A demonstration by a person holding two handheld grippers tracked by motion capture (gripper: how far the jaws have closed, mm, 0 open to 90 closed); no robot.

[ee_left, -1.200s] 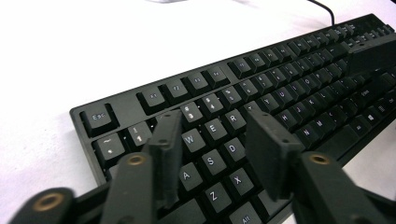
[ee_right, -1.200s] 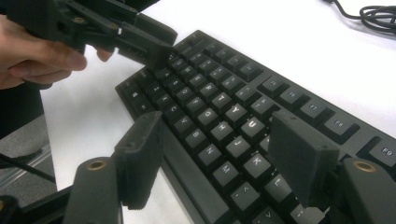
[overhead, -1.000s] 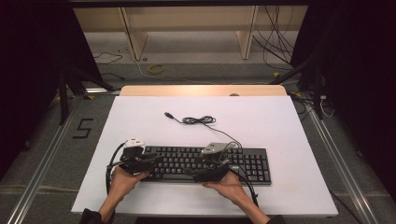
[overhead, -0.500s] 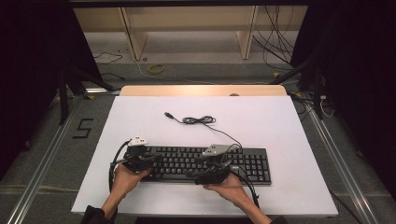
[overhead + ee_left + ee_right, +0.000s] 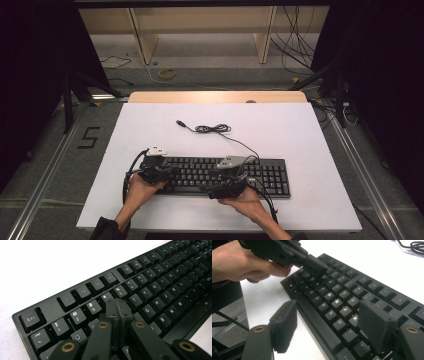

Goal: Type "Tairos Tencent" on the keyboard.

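My hands cover a lot from the high view. My left hand [image 5: 137, 192] and right hand [image 5: 245, 200] hide the near edge of the flat black plastic keyboard [image 5: 260, 175], and I cannot read any keys from up there. In my left tool's view the right end of the keyboard runs off the edge. The arms of the tool hide the keys under them, near Q and X. In my right tool's view the far end of the keyboard is cut off too, and some of the letters are too blurry to read.

My left tool [image 5: 117, 307] is closed all the way. Its two jaws are pressed flat together with no gap, and nothing is between them. The tip sits down on the keys by the number row, near the 4 and 5. I cannot tell if it is pushing a key down or just touching.

My right tool [image 5: 328, 325] is wide open. One jaw hangs over the white surface [image 5: 262, 302] just in front of the keyboard. The other jaw is over the keys near the M. It has hold of nothing. I cannot tell if that jaw touches the keys.

The keyboard lies flat on the near half of the big white surface. Its thin black cable [image 5: 215, 129] runs away from the back edge and lies in a small loose bundle farther up the surface.
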